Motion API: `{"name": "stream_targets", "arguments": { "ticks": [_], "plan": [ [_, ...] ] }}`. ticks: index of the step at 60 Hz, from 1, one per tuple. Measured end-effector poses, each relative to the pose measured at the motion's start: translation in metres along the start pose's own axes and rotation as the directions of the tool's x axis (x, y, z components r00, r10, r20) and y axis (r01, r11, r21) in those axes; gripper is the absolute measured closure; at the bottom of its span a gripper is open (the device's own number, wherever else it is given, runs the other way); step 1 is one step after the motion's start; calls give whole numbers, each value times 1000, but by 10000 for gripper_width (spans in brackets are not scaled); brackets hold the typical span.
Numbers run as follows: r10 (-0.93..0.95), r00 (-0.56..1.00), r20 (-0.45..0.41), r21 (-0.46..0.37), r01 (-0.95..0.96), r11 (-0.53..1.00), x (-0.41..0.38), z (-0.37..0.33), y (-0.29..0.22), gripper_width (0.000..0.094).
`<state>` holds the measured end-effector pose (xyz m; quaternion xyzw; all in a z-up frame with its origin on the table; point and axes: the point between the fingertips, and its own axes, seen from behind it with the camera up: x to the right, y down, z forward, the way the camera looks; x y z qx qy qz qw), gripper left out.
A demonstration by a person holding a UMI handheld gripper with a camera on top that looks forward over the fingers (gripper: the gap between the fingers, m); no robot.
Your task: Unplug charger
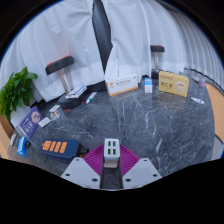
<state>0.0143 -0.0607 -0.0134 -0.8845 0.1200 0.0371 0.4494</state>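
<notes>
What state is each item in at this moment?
Gripper: shut on the small white plug-in charger.
Small white plug-in charger: upright between the pads, held.
Orange rectangular device: lying flat on the grey marble table.
Tan cardboard box: upright, closed.

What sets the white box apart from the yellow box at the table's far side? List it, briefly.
1. Colour: the white box is pale with an orange stripe; the yellow box is golden all over.
2. Place: the white box lies almost straight beyond the tongs, which have the charger between them; the yellow box lies off to the right.

Shared: both are low, oblong boxes with a long face toward the tongs, before the person.
</notes>
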Motion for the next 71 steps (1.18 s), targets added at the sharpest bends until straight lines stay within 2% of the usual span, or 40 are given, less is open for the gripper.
{"name": "stream_targets", "arguments": {
  "ticks": [3, 5, 9, 13, 16, 26, 35, 54, 71],
  "plan": [
    [2, 1000, 9, 11, -2, 1000, 7, 0, -5, 655],
    [-10, 1000, -2, 7, 10, 1000, 15, 0, -6, 575],
    [-46, 998, -51, 10, 46, 999, 35, -2, -13, 397],
    [-93, 992, -83, 15, 95, 995, 50, -8, -20, 168],
    [-129, 985, -111, 22, 132, 991, 57, -18, -27, 70],
    [-227, 960, -161, 61, 240, 969, 52, -77, -48, 85],
    [-239, 958, -160, 106, 258, 960, 24, -156, -45, 81],
    [-216, 957, -196, 103, 239, 966, -12, -320, 38, 80],
    [-209, 957, -202, 119, 236, 964, -27, -384, 67, 81]
  ]
}}
